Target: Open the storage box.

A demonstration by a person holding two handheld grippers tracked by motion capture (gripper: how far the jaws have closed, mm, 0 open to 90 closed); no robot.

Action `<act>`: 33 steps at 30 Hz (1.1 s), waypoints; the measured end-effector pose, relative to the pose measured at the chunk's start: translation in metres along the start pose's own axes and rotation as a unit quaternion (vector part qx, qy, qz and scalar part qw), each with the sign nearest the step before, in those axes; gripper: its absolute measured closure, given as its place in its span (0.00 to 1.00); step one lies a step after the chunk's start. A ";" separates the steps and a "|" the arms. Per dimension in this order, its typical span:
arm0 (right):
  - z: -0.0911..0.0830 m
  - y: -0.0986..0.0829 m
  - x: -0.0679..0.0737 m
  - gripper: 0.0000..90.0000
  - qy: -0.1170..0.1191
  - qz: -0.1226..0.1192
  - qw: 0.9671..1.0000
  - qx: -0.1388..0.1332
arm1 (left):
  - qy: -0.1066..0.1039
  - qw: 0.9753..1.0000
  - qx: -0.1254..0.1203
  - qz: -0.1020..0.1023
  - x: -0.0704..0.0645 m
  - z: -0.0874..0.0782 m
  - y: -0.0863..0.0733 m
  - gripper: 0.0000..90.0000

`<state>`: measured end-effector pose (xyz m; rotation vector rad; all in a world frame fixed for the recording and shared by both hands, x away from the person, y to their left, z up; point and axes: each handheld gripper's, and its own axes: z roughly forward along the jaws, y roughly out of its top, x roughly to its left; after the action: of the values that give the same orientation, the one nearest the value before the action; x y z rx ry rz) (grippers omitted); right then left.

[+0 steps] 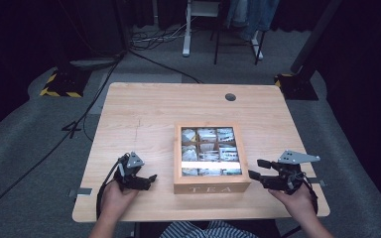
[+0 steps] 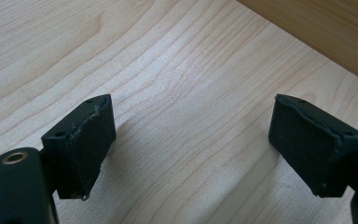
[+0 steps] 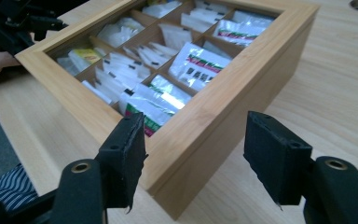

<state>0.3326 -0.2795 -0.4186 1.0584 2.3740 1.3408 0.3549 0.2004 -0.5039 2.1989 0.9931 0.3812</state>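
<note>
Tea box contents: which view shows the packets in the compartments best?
Right gripper view: the tea box sits close, so the tea packets and dividers read clearly. The high view shows the whole box and its compartment grid from above, but packets are small and glare crosses them. The left gripper view catches just a wooden side wall.
</note>
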 end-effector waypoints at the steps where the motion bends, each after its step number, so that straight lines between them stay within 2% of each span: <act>1: 0.003 0.000 0.003 0.43 0.005 -0.001 1.000 0.011 | 0.000 1.000 0.000 0.000 0.000 0.000 0.000 0.17; 6: 0.011 -0.001 0.009 0.43 0.015 -0.005 0.999 0.030 | 0.000 1.000 0.000 -0.001 0.000 0.000 0.000 0.17; 11: 0.015 -0.002 0.012 0.42 0.028 -0.007 0.999 0.037 | 0.000 1.000 0.000 0.000 0.000 0.000 0.000 0.17; 13: 0.018 -0.004 0.016 0.37 0.020 -0.016 0.999 0.044 | 0.000 1.000 0.000 0.000 0.000 0.000 0.000 0.17; 15: 0.019 -0.005 0.016 0.37 0.019 -0.018 0.999 0.043 | 0.000 1.000 0.000 0.000 0.000 0.000 0.000 0.17; 18: 0.021 -0.007 0.013 0.32 0.029 -0.008 0.998 0.055 | 0.000 1.000 0.000 0.000 0.000 0.000 0.000 0.17; 22: 0.027 -0.010 0.014 0.29 0.036 -0.013 0.997 0.070 | 0.000 1.000 0.000 0.000 0.000 0.000 0.000 0.17; 26: 0.032 -0.012 0.018 0.33 0.012 -0.035 0.995 0.092 | -0.001 1.000 0.001 0.000 0.000 0.000 0.000 0.17; 33: 0.026 -0.010 0.022 0.41 -0.001 -0.046 0.994 0.097 | -0.001 1.000 0.001 0.000 0.000 0.000 0.000 0.17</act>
<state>0.3250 -0.2505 -0.4385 0.9836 2.5576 1.0960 0.3550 0.2005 -0.5037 2.2005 0.9941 0.3785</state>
